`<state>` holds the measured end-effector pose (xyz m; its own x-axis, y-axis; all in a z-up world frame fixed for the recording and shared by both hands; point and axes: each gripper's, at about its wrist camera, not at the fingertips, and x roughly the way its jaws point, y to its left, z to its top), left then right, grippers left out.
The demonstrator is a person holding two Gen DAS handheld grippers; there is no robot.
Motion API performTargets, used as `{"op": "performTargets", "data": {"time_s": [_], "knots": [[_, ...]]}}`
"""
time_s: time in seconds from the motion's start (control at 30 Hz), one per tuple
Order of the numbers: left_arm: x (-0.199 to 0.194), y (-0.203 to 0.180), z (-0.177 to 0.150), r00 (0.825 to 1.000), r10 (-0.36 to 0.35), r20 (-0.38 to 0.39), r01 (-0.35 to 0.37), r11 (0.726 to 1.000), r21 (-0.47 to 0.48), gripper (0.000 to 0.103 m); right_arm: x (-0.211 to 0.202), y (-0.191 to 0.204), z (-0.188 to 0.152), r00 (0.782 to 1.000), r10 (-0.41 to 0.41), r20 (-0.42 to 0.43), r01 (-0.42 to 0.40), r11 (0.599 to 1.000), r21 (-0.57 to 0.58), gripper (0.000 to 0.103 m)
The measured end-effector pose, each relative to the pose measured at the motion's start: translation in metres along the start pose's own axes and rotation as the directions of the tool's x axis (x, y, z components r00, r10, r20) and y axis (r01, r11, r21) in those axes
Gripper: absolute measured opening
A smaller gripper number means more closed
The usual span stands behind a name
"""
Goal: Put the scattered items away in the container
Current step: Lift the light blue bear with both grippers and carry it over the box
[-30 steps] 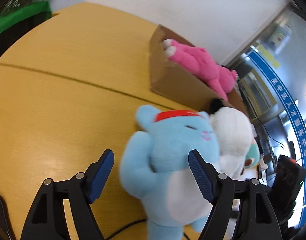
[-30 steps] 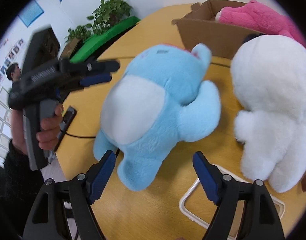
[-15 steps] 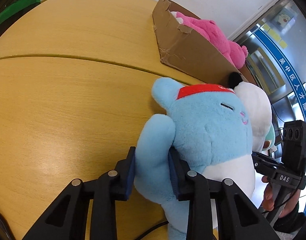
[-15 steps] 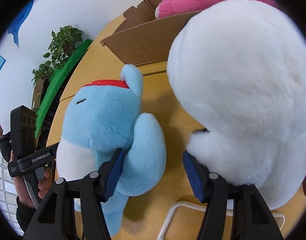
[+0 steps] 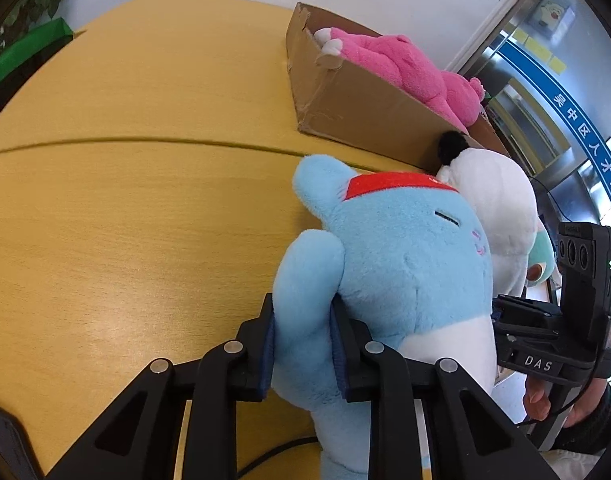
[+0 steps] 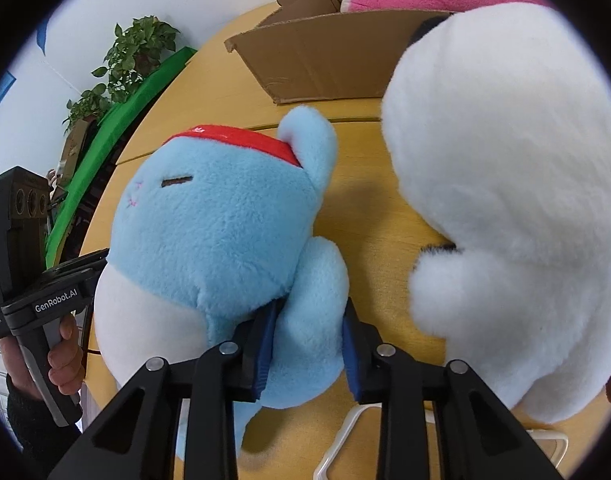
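A: What has just changed?
B: Both tongs have just been closing; the left tongs (image 5: 301,344) and right tongs (image 6: 307,350) each pinch one arm of the blue plush (image 5: 401,264), lying on the surface (image 5: 145,200) near the cardboard box (image 5: 357,100). It looks ready to lift.
A: And the views?
B: Only the left shows the pink plush (image 5: 401,68) lying lengthwise inside the box

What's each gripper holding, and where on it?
Both hold the blue plush toy: left gripper has just closed its jaws on one arm, right gripper on the other arm.
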<state>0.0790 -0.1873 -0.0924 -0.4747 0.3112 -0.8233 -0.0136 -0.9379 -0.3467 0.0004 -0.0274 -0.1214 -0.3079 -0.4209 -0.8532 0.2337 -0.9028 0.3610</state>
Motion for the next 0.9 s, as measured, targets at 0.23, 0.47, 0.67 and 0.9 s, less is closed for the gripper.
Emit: {"op": "performTargets", "data": {"time_s": [0.23, 0.47, 0.67, 0.9], "knots": [[-0.045, -0.036, 0.026, 0.993, 0.003, 0.116, -0.011, 0.997, 0.07, 0.024, -0.05, 0.005, 0.008, 0.99, 0.001, 0.141, 0.011, 0.996, -0.087, 0.024], [-0.097, -0.095, 0.116, 0.95, -0.034, 0.311, -0.031, 0.979, 0.201, 0.024, -0.124, 0.01, 0.081, 0.93, 0.01, 0.366, 0.038, 0.992, -0.122, 0.024], [-0.095, -0.131, 0.2, 0.913, -0.046, 0.404, -0.07, 0.961, 0.268, 0.024, -0.185, -0.004, 0.15, 0.85, -0.039, 0.525, 0.127, 0.983, -0.132, 0.024], [-0.01, -0.099, 0.283, 0.946, 0.008, 0.325, -0.075, 0.978, 0.195, 0.024, -0.147, -0.032, 0.236, 0.865, -0.125, 0.485, 0.198, 0.975, -0.1, 0.024]]}}
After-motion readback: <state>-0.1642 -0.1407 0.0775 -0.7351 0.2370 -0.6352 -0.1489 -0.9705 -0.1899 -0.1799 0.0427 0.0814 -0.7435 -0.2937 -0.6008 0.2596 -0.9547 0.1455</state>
